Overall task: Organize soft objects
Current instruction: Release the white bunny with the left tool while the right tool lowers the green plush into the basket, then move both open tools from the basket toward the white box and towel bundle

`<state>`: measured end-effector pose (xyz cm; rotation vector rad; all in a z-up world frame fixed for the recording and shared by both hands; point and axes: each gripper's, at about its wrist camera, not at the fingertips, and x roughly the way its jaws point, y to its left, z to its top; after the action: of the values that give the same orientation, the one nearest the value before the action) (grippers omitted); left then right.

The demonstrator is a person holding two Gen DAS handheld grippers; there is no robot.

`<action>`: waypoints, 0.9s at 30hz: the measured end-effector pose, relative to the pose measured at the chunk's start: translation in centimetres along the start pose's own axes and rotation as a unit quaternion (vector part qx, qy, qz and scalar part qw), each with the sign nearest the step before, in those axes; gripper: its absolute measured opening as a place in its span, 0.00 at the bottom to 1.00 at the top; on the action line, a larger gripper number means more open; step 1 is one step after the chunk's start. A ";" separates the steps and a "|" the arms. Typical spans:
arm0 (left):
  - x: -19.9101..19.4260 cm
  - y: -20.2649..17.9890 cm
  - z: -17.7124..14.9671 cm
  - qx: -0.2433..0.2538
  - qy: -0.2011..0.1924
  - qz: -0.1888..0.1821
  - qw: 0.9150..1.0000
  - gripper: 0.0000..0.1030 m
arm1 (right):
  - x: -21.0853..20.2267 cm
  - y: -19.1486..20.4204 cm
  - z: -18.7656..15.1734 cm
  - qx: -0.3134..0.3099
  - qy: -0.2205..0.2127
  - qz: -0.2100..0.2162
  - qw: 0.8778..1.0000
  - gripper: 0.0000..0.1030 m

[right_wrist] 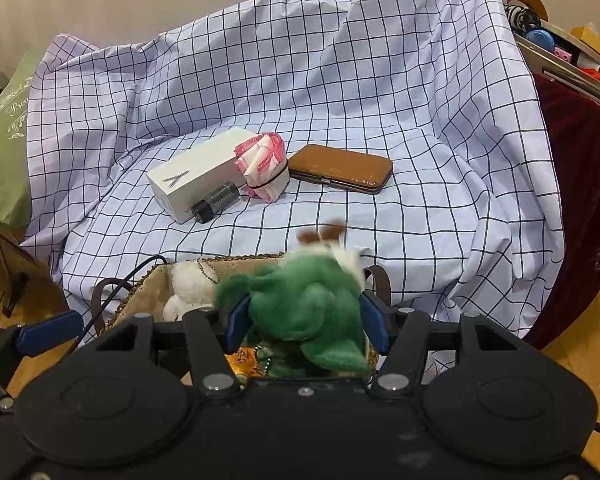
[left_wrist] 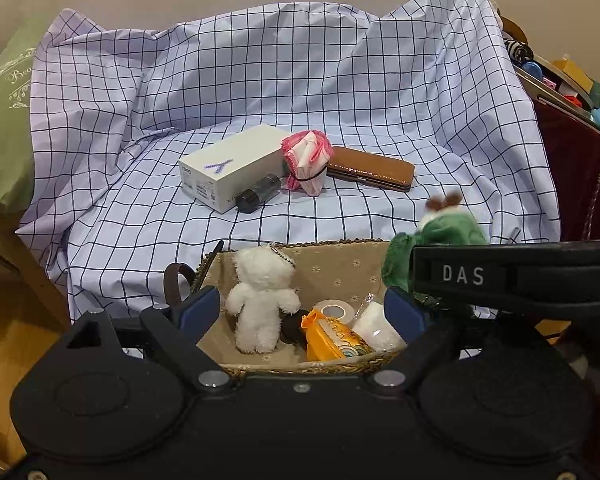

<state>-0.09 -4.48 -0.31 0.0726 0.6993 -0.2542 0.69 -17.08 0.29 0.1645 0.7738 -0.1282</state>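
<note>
White teddy (left_wrist: 262, 300) upright in basket (left_wrist: 332, 258); green plush (right_wrist: 308, 304) above.

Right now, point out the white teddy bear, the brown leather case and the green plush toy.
white teddy bear (left_wrist: 262, 300): left wrist view, on its back.
brown leather case (left_wrist: 370, 168): left wrist view, middle of its top face.
green plush toy (right_wrist: 306, 300): right wrist view, on its green body.
</note>
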 end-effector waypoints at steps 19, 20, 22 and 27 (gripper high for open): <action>0.2 1.4 0.4 -0.032 -0.003 0.014 0.999 0.88 | -0.1 -0.9 0.1 0.018 -0.005 -0.001 1.000 0.58; 0.2 1.5 0.5 -0.032 -0.002 0.015 0.999 0.88 | -0.1 -1.0 0.1 0.020 -0.006 -0.001 1.000 0.58; 0.4 1.7 0.6 -0.032 -0.003 0.022 0.999 0.88 | -0.2 -1.1 0.2 0.022 -0.009 -0.002 1.000 0.58; 0.5 2.8 1.4 -0.043 -0.009 0.028 0.999 0.88 | -0.1 -1.4 0.3 0.025 -0.011 -0.008 1.000 0.58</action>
<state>1.85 -2.13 0.35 0.0083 0.6890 -0.1703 0.59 -18.46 0.48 0.2047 0.7502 -0.1640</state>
